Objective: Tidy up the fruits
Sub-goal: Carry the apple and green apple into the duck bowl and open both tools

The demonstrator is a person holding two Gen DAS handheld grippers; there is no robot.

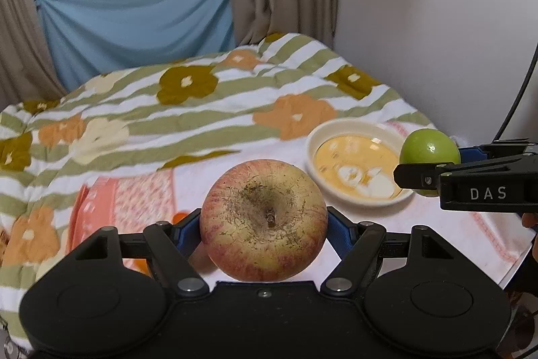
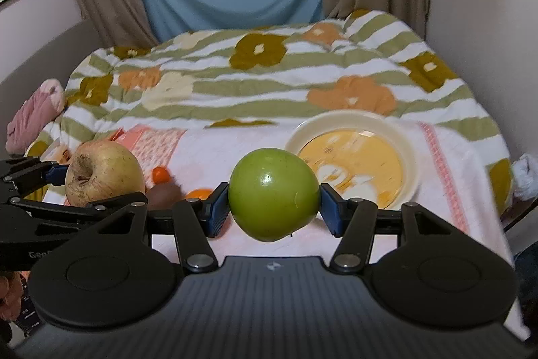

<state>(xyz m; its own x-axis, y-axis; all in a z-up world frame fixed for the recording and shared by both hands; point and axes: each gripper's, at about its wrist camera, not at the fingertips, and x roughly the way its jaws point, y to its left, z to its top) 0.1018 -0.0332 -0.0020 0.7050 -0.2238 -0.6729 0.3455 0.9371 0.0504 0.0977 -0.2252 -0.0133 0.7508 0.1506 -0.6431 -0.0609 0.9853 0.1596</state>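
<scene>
Two apples: both are off the bed, one in each gripper, above the pale cloth spread over the flowered quilt [image 2: 269, 79].
Red-yellow apple [image 1: 264, 221]: clamped across its widest part by the left gripper [image 1: 264, 224], stem end facing the camera; seen from the right wrist it hangs left of the green one.
Green apple [image 2: 274, 194]: pinched at its sides by the right gripper [image 2: 274, 204], between the camera and the plate.
Left fingers [image 1: 186, 232]: fairly wide apart, blue pads pressed on both flanks of the larger fruit.
Right fingers [image 2: 217, 207]: somewhat narrower, pads tight on the smaller green fruit.
Plate [image 2: 412, 157]: cream rim, yellow printed centre, lying on the cloth beyond and right of the green apple, with no fruit on it.
Other fruit: small orange pieces [image 2: 160, 174] lie on the cloth near the left gripper; what kind, I cannot tell.
Handling: I judge both apples firm and moderately heavy, rigid enough for a pad grip. The green skin looks glossy and could slide; the russeted one offers more friction.
Best hold: across the equator, as now, since the round flanks taper away above and below.
Risk: hard squeezing would probably bruise the flesh, and on the shallow plate a round fruit may roll.
</scene>
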